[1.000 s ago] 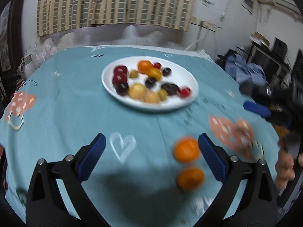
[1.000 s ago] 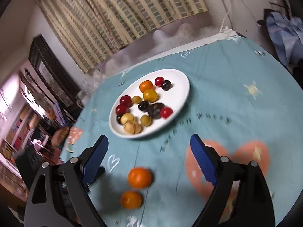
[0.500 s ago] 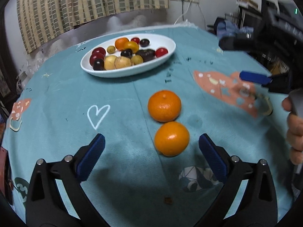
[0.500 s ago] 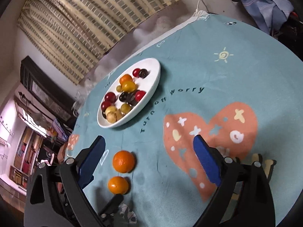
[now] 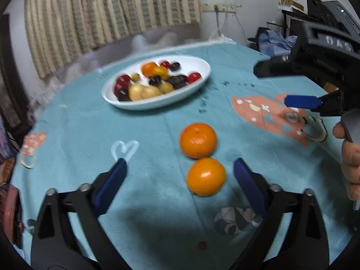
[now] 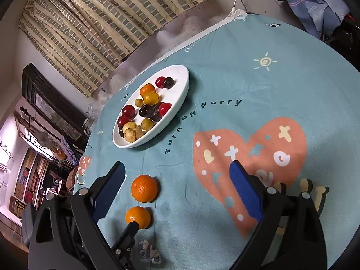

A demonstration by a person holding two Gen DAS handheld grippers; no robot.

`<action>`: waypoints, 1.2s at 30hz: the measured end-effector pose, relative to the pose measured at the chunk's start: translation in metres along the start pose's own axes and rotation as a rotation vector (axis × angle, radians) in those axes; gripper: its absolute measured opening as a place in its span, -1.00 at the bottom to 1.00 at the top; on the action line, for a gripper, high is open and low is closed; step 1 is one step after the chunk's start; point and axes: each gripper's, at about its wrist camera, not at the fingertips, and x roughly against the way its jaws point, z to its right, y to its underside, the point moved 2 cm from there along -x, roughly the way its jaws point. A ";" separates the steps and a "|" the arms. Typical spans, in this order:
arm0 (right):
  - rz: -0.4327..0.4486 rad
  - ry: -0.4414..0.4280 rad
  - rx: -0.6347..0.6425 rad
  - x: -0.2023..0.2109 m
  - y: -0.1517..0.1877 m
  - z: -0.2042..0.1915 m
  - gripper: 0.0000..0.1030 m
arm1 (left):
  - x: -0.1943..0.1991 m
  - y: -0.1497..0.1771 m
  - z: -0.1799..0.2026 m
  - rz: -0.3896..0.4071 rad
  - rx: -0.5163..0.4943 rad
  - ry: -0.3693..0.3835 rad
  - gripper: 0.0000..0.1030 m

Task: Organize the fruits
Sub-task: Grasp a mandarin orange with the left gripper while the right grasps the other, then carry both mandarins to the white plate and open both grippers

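Note:
Two oranges lie side by side on the teal tablecloth. The near orange (image 5: 205, 176) (image 6: 138, 217) sits between the fingers of my left gripper (image 5: 180, 180), closer to the right pad. The jaws are closing and neither pad presses on it. The far orange (image 5: 198, 140) (image 6: 144, 188) lies just beyond. A white oval plate (image 5: 144, 106) (image 6: 184, 78) further back holds several small fruits. My right gripper (image 6: 177, 180) (image 5: 271, 85) hovers open over the cloth to the right of the oranges, holding nothing.
A person's hand (image 5: 349, 157) grips the right tool at the view's right edge. A pink heart patch (image 6: 249, 153) marks the cloth under the right gripper. Striped curtain (image 5: 108, 11) behind the round table; clothes pile (image 6: 319, 6) beyond its far right edge.
The left gripper came forward and down to the two oranges, and its fingers have drawn closer around the near one. The right gripper sank and rolled, then held still.

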 end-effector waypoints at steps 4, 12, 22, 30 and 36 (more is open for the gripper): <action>0.001 0.001 -0.002 0.000 0.000 0.000 0.82 | -0.011 0.001 0.002 -0.046 0.013 0.090 0.11; -0.005 0.004 0.042 -0.003 0.002 -0.005 0.82 | -0.011 0.005 0.007 -0.055 0.019 0.142 -0.22; -0.043 0.055 0.507 -0.029 0.044 -0.069 0.62 | 0.001 0.013 -0.076 -0.040 0.228 -0.011 -0.25; -0.101 0.109 0.601 -0.061 0.052 -0.077 0.32 | -0.017 0.020 -0.073 -0.110 0.213 -0.018 -0.20; -0.165 0.121 0.620 -0.086 0.061 -0.086 -0.06 | -0.021 0.025 -0.086 -0.129 0.270 -0.009 -0.11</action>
